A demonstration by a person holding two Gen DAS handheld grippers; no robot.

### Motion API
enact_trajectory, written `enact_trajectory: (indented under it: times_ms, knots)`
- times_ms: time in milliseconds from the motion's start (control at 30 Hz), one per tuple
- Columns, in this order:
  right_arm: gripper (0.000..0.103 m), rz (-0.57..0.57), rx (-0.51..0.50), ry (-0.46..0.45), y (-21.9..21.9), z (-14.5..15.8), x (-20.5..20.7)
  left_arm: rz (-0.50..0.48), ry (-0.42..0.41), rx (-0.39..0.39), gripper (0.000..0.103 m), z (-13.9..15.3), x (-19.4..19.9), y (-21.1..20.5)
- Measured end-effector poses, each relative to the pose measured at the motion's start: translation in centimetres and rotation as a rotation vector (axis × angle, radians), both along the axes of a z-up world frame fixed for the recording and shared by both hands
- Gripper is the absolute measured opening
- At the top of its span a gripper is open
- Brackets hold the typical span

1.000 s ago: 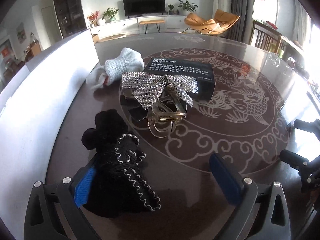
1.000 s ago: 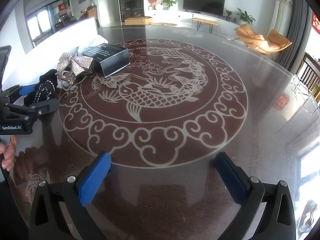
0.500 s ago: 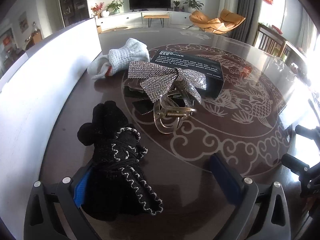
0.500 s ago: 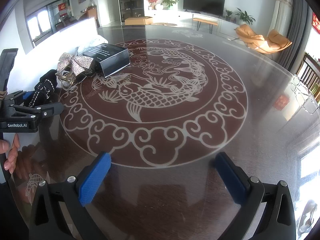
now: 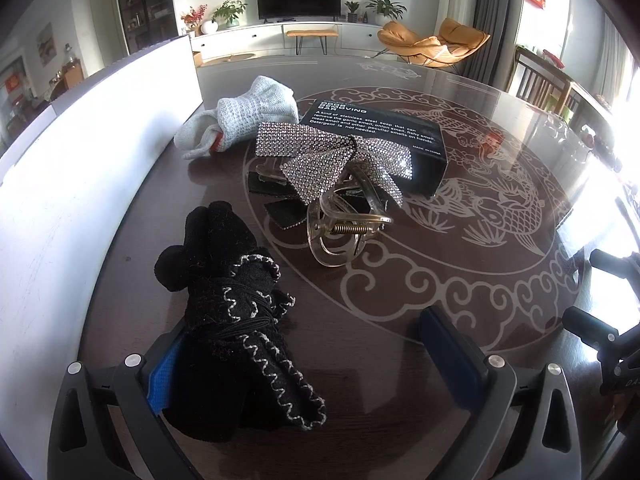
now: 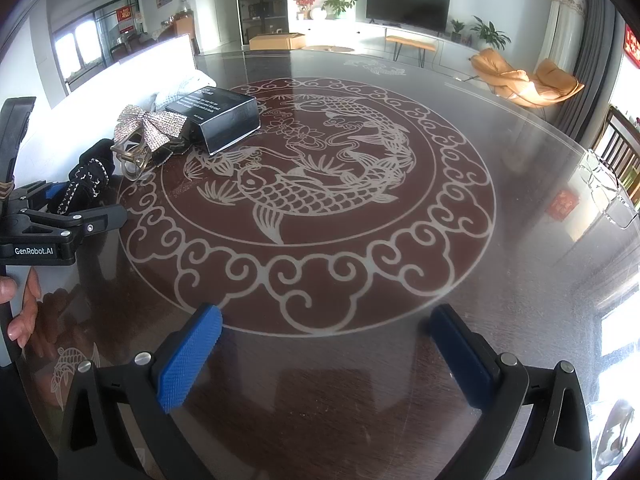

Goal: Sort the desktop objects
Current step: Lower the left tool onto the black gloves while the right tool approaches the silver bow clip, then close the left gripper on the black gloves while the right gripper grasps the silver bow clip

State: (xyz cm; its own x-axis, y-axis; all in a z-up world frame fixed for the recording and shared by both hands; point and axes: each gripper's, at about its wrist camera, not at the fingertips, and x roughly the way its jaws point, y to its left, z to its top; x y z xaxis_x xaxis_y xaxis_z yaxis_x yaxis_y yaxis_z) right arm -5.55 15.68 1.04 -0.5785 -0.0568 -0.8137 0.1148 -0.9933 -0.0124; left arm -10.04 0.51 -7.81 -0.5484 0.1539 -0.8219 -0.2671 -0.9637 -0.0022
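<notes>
Left gripper (image 5: 308, 356) pad behind black glove (image 5: 232, 320)

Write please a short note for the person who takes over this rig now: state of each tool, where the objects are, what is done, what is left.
Left tool: open, low over the table, with the black knit glove lying between its fingers, against the left pad; not gripped.
Right tool: open and empty, above a bare part of the glass-topped table.
Objects: all grouped at the table's left side beside a white board. The rhinestone bow hair claw sits beyond the black glove and leans on the black box; the pale knit glove lies left of the box.
Done: nothing appears sorted yet.
Left: grasp the black glove, then sort everything else.
</notes>
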Motion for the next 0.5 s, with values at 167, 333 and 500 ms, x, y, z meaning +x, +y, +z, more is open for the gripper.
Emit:
enact_trajectory:
  times_ms: [167,333,500]
  knots:
    - [0.103,0.000,0.000,0.000,0.0,0.0,0.0,0.001,0.001,-0.002,0.103,0.0,0.0,0.0]
    - [0.103,0.000,0.000,0.000,0.0,0.0,0.0,0.039,0.041,0.021,0.083,0.7,1.0,-0.6]
    - [0.103,0.001,0.000,-0.001,0.0,0.0,0.0,0.084,0.059,0.017,0.034,1.1,2.0,-1.9]
